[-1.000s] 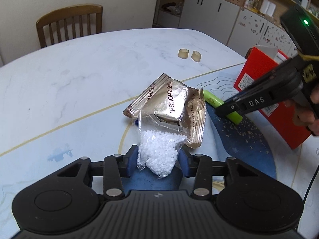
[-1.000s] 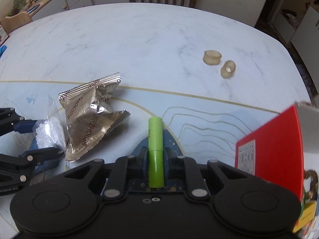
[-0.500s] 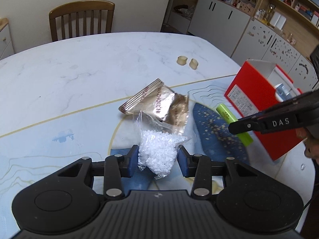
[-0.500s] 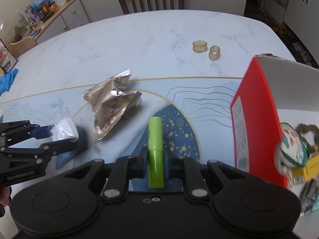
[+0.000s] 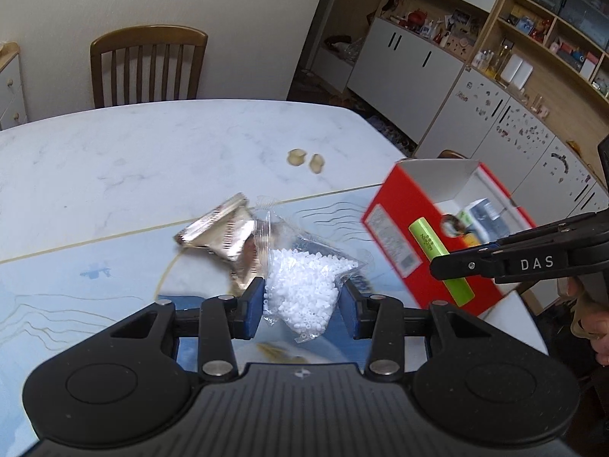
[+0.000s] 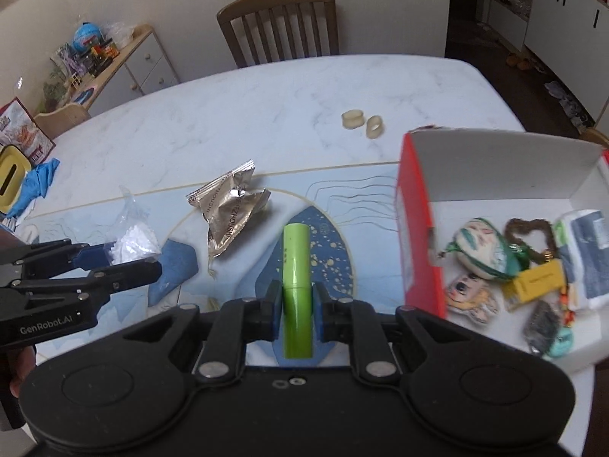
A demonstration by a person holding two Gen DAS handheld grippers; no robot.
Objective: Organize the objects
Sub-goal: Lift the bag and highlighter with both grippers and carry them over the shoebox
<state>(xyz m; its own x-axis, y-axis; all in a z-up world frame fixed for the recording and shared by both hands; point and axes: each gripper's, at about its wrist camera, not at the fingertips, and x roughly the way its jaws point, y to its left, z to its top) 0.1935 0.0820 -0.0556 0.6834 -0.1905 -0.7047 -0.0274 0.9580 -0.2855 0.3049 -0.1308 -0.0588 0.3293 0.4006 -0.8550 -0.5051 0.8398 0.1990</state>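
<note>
My left gripper (image 5: 301,306) is shut on a clear bag of white beads (image 5: 304,289), lifted above the table; in the right wrist view that bag (image 6: 135,242) hangs at the left. The right gripper (image 6: 297,310) is shut on a green tube (image 6: 296,285), which in the left wrist view shows as a green tube (image 5: 439,257) in front of the red box (image 5: 396,236). The red open box (image 6: 416,228) stands at the right with several small items inside. A crumpled gold foil packet (image 6: 230,215) lies on the table between the grippers.
Two small beige rings (image 6: 361,123) lie on the marble table (image 6: 228,114) beyond the packet. A wooden chair (image 6: 279,24) stands at the far edge. A blue cloth (image 6: 36,182) and a yellow object (image 6: 11,175) sit at the left. Cabinets and shelves (image 5: 495,76) line the right.
Both grippers have risen with their loads, and the table now looks farther away. The right gripper with the green tube has moved toward the red box, whose inside has come into view.
</note>
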